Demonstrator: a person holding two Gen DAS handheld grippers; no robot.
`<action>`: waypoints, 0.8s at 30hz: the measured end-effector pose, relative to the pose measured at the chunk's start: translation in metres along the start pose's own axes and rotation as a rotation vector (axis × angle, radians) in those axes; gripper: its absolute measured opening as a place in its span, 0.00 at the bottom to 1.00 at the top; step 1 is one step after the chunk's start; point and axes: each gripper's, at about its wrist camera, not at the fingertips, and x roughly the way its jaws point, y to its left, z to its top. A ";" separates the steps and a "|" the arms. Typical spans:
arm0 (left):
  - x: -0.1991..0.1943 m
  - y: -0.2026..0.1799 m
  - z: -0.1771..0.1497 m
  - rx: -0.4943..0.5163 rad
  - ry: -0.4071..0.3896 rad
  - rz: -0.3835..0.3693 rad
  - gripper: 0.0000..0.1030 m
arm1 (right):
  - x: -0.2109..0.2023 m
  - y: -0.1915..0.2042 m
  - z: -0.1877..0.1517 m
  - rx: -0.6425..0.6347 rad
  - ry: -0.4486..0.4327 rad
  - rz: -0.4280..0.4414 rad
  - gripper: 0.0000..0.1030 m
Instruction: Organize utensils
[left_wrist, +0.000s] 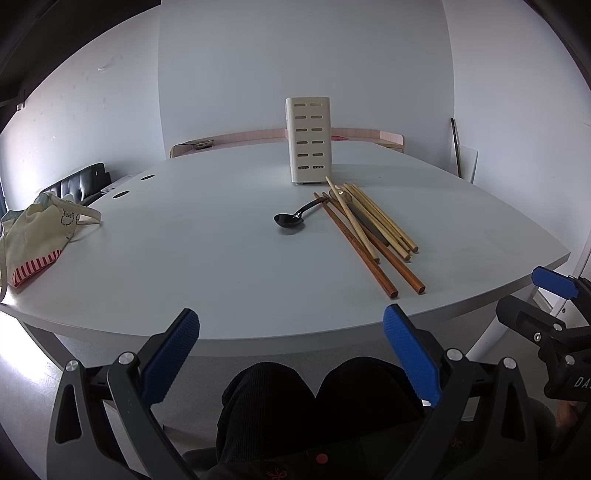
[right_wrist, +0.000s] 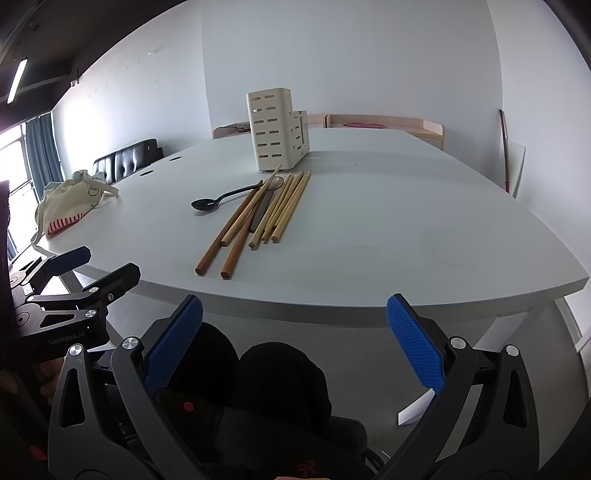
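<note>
Your two views are evenly lit by cool, diffuse daylight. In the right wrist view the window (right_wrist: 16, 173) at far left is blown out; a ceiling strip light (right_wrist: 16, 81) glows above it. Shadows on the desk (right_wrist: 406, 221) are soft and faint. Focus is sharp at centre. Fisheye bending curves the desk edge, and the corners vignette to black.

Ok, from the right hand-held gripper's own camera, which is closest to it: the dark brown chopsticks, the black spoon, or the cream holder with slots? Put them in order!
1. Dark brown wooden chopsticks, ends near the table's front edge, slightly left.
2. Black plastic spoon, farther back, to the left.
3. Cream slotted utensil holder, standing upright at the back.
</note>
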 end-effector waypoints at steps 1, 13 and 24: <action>0.000 0.000 0.000 0.000 0.000 0.000 0.95 | 0.000 0.000 0.000 0.002 0.000 0.003 0.92; 0.019 0.001 0.030 0.046 -0.012 -0.051 0.95 | 0.020 -0.013 0.047 0.032 -0.044 0.058 0.84; 0.084 0.012 0.110 0.129 0.033 -0.149 0.72 | 0.119 -0.043 0.126 0.114 0.129 0.178 0.58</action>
